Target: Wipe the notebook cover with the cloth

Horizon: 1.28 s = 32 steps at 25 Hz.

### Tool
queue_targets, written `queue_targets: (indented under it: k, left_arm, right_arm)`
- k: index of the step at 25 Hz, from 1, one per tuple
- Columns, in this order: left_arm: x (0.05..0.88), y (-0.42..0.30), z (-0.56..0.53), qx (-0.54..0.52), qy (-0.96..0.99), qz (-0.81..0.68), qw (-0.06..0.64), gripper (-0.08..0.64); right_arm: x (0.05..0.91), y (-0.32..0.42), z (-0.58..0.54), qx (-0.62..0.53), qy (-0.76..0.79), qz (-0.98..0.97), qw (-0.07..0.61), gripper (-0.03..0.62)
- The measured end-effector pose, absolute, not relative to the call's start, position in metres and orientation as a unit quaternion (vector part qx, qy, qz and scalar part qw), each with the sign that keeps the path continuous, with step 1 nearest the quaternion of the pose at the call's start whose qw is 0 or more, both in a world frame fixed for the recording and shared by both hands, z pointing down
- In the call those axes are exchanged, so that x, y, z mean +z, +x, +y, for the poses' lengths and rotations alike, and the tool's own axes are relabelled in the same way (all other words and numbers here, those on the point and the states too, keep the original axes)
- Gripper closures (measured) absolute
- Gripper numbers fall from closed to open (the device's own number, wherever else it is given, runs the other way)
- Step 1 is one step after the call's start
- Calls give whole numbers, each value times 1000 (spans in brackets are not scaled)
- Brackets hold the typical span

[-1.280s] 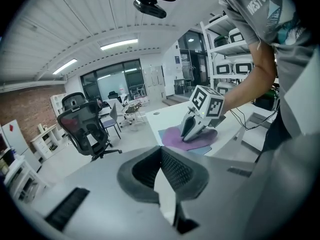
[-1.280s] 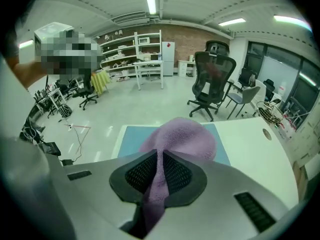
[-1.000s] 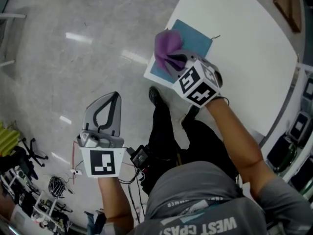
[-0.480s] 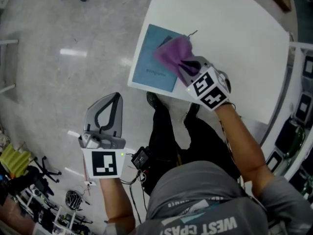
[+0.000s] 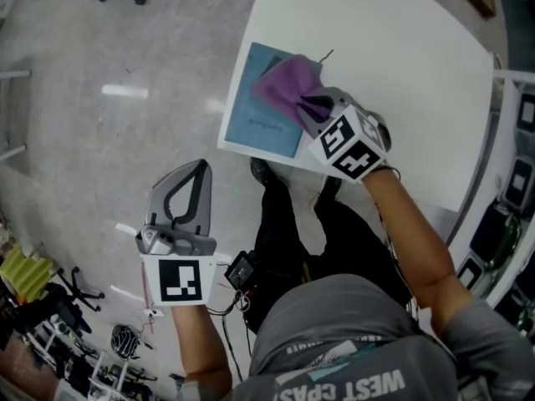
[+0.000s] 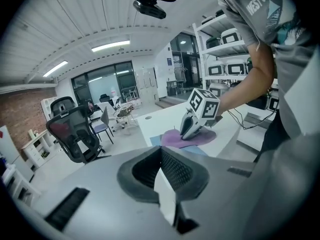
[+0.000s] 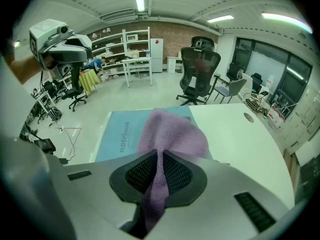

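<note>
Sliding across the cover since a second ago, the right gripper has carried the purple fleecy cloth from the notebook's floor-side edge to its inner side on the table. Over the last half second it has barely shifted. The left gripper has kept its place out over the grey polished floor.

The right gripper's jaws stand nearly together, pinching a fold of the cloth. In the right gripper view that fold runs down between the black ribbed pads, and the rest of the cloth spreads out just beyond the tips. It lies on the thin light-blue notebook. In the head view the notebook lies flat near the edge of the white table, with the cloth over its far right part.

The left gripper's jaws are closed on each other with nothing between them, as the left gripper view shows. This gripper is well apart from the notebook.

Only the right gripper view shows the word "notebook" printed along the cover. It also shows a black mesh office chair beyond the table. The left gripper view shows from the side the right gripper tilted down onto the cloth. The head view alone takes in both grippers at once.
</note>
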State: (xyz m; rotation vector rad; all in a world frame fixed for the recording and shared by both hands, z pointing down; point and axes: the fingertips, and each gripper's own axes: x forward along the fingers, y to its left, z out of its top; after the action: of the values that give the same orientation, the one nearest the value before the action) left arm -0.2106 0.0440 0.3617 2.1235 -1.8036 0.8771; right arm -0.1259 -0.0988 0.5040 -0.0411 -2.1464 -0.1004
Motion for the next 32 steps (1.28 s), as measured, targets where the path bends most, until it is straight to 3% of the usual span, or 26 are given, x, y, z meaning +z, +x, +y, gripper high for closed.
queue_targets:
  k: [13, 32]
  left_arm:
    - [380, -256, 87, 299, 686, -647, 144, 557]
    - [361, -210, 26, 303, 735, -596, 109, 557]
  right_arm:
    - [511, -208, -75, -69, -67, -880, 465, 535]
    - [511, -102, -125, -12, 19, -869, 494, 535]
